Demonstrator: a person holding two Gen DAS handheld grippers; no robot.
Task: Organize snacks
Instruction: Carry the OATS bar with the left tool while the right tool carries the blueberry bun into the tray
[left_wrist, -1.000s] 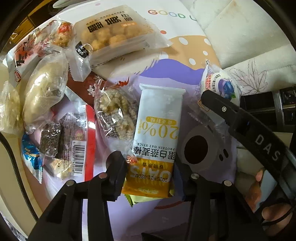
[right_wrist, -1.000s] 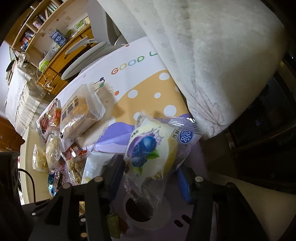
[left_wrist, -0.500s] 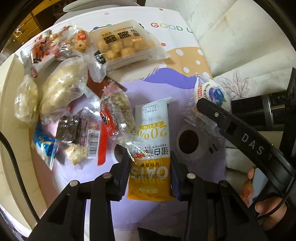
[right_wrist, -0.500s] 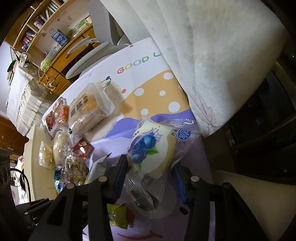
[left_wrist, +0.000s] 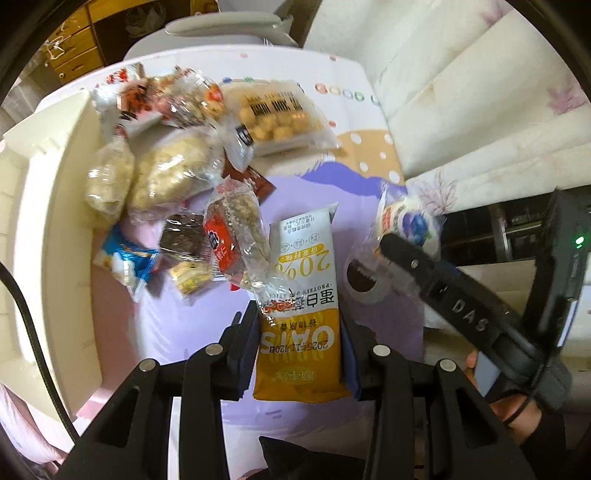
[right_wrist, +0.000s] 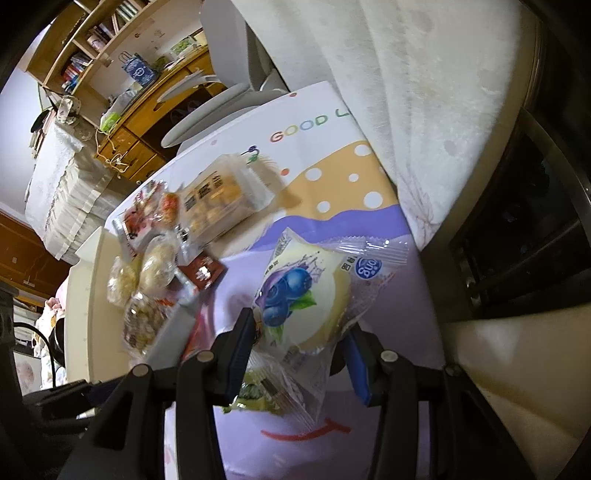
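Observation:
My left gripper (left_wrist: 300, 345) is shut on a white and orange oat bar packet (left_wrist: 303, 306) and holds it above the cloth. My right gripper (right_wrist: 300, 345) is shut on a blueberry cake packet (right_wrist: 308, 295), lifted off the table; it also shows in the left wrist view (left_wrist: 410, 221) with the right gripper's finger (left_wrist: 413, 264) under it. A pile of snack packets lies on the left: a clear tray of golden puffs (left_wrist: 279, 118), a granola cluster pack (left_wrist: 236, 236), pale buns (left_wrist: 170, 173) and small sweets (left_wrist: 123, 260).
The patterned cloth (right_wrist: 321, 147) covers the table (left_wrist: 55, 206). A white cushion (right_wrist: 424, 92) stands at the right edge. A white chair (right_wrist: 218, 99) and wooden shelves (right_wrist: 110, 44) are beyond the table. A dark round print (left_wrist: 365, 280) marks the cloth between the grippers.
Both grippers have risen and pulled back with their packets. The oat bar came off the cloth, and the snack pile now sits lower and farther in view.

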